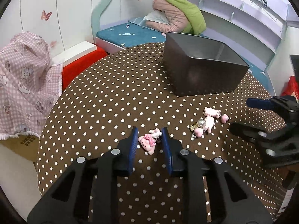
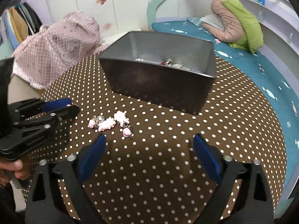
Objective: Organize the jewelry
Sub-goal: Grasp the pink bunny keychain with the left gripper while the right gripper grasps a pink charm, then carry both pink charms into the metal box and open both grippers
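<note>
A pink bunny charm [image 1: 147,144] lies on the brown polka-dot table [image 1: 112,102] between the blue pads of my left gripper [image 1: 149,132], which is open around it without clamping. A cluster of pink and pearl charms [image 1: 207,124] lies to its right; it also shows in the right wrist view [image 2: 110,123]. A dark grey metal box [image 1: 201,69] stands behind, and in the right wrist view [image 2: 162,85] it holds several jewelry pieces [image 2: 172,63]. My right gripper [image 2: 149,140] is wide open and empty, just right of the cluster.
A pink checked cloth [image 1: 24,91] hangs at the left beyond the table edge. A bed with a teal mattress [image 2: 261,71] and a pink-green jacket [image 1: 179,15] lies behind the table. The left gripper shows in the right wrist view [image 2: 56,108].
</note>
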`<move>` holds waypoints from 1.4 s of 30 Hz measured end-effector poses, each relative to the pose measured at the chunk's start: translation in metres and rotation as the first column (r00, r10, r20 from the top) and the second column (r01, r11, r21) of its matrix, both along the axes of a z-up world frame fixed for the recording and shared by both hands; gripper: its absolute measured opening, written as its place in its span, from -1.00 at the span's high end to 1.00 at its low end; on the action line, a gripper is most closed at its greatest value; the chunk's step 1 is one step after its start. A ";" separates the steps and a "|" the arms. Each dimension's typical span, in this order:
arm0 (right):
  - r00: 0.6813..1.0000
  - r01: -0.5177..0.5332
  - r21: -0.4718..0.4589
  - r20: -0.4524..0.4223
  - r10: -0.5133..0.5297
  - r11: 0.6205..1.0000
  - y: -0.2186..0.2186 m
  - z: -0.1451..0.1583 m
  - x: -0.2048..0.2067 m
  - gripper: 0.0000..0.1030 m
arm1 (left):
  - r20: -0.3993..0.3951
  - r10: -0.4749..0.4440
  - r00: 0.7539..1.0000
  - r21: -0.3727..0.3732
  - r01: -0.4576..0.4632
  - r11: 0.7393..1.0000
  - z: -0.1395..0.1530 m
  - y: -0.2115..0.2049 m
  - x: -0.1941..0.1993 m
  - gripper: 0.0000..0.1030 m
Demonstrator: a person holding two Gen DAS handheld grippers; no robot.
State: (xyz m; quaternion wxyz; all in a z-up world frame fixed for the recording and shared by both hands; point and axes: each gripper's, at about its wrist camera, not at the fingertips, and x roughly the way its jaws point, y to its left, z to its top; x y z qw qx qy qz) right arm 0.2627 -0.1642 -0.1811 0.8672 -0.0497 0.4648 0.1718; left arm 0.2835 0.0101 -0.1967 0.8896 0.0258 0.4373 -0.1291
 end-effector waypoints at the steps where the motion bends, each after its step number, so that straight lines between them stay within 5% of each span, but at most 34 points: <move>1: 1.000 -0.008 -0.013 -0.005 0.008 1.000 0.003 -0.003 0.002 -0.41 | 0.003 0.005 1.000 -0.006 -0.005 1.000 0.001 0.002 -0.002 0.50; 9: 0.997 -0.062 -0.056 0.037 0.064 0.996 0.019 -0.005 0.007 -0.03 | 0.018 0.025 1.000 -0.028 -0.024 0.999 0.011 0.015 -0.013 0.50; 16: 0.989 -0.132 -0.066 0.065 0.136 0.989 0.034 -0.005 0.002 0.78 | 0.021 0.025 0.999 -0.036 -0.024 0.999 0.014 0.017 -0.020 0.50; 29: 0.995 -0.076 0.044 0.073 0.072 0.996 -0.003 0.028 -0.010 0.79 | 0.052 0.027 0.998 -0.056 -0.024 0.998 0.032 0.013 -0.029 0.50; 42: 0.968 -0.066 0.086 0.249 0.042 0.994 -0.021 0.112 -0.015 0.79 | 0.183 -0.009 0.983 -0.064 0.021 0.998 0.091 -0.002 -0.020 0.50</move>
